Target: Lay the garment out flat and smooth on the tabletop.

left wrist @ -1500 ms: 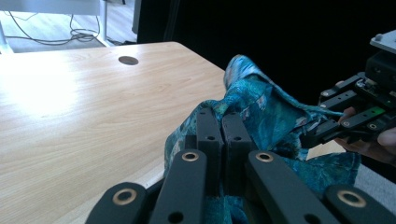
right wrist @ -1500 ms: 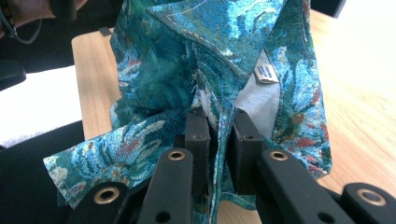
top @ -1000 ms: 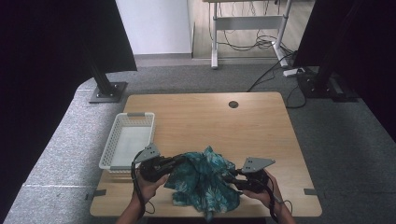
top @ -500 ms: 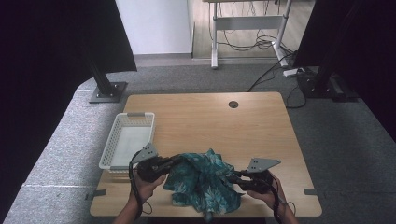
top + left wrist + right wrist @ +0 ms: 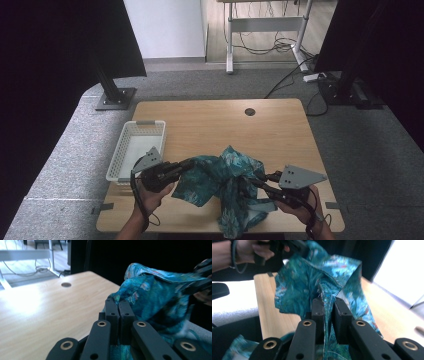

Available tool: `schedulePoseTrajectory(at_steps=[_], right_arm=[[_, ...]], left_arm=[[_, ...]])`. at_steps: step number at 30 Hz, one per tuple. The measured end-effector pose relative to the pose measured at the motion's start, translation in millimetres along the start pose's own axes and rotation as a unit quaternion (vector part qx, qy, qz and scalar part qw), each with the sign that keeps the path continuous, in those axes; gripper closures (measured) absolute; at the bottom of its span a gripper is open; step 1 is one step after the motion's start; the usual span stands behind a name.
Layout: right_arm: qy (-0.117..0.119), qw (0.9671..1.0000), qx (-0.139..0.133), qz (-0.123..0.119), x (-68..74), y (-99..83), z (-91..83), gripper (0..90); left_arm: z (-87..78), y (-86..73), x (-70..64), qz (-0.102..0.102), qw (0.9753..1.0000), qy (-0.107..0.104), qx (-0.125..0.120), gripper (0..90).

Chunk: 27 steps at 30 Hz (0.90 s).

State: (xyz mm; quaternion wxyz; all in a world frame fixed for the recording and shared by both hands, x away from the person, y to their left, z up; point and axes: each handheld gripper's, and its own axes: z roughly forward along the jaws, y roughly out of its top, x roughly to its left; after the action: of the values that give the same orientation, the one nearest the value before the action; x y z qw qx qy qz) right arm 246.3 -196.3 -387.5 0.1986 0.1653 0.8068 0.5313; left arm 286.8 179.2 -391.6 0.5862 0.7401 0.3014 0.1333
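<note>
Bare tabletop (image 5: 220,125) lies open beyond; white basket (image 5: 135,155) crowds the left.

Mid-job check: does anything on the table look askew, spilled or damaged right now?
No spill or damage. The teal patterned cloth is bunched between the left gripper and the right gripper, with one end drooping past the table's near edge. The white basket overhangs the left edge slightly.

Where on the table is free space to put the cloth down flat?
The far half of the table is bare wood, between the white basket at its left and the right edge, with just the round cable hole. The near edge is crowded: the teal cloth hangs bunched between the left gripper and right gripper, partly over the front edge.
</note>
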Motion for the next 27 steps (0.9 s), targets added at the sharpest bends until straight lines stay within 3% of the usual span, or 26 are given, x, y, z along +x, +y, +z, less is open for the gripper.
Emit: schedulePoseTrajectory(at_steps=[4,7,17,27], right_arm=[[-0.008,0.9991,-0.015,-0.038,10.5,32.8,-13.8,80.2],[-0.007,0.9986,-0.016,-0.050,16.0,42.0,-13.1,80.2],[0.004,0.9999,0.015,-0.001,2.9,8.8,23.0,79.8],[-0.004,0.9998,0.006,0.019,-2.4,-1.7,18.0,79.4]], left_arm=[[-9.3,8.1,-1.6,0.005,0.9999,0.002,-0.014,87.1],[-12.0,7.6,0.5,0.002,0.9999,0.006,-0.014,87.1],[-4.4,-8.1,10.0,-0.010,0.9999,0.011,0.008,87.2],[0.5,-9.9,7.9,-0.011,0.9998,0.009,0.013,87.1]])
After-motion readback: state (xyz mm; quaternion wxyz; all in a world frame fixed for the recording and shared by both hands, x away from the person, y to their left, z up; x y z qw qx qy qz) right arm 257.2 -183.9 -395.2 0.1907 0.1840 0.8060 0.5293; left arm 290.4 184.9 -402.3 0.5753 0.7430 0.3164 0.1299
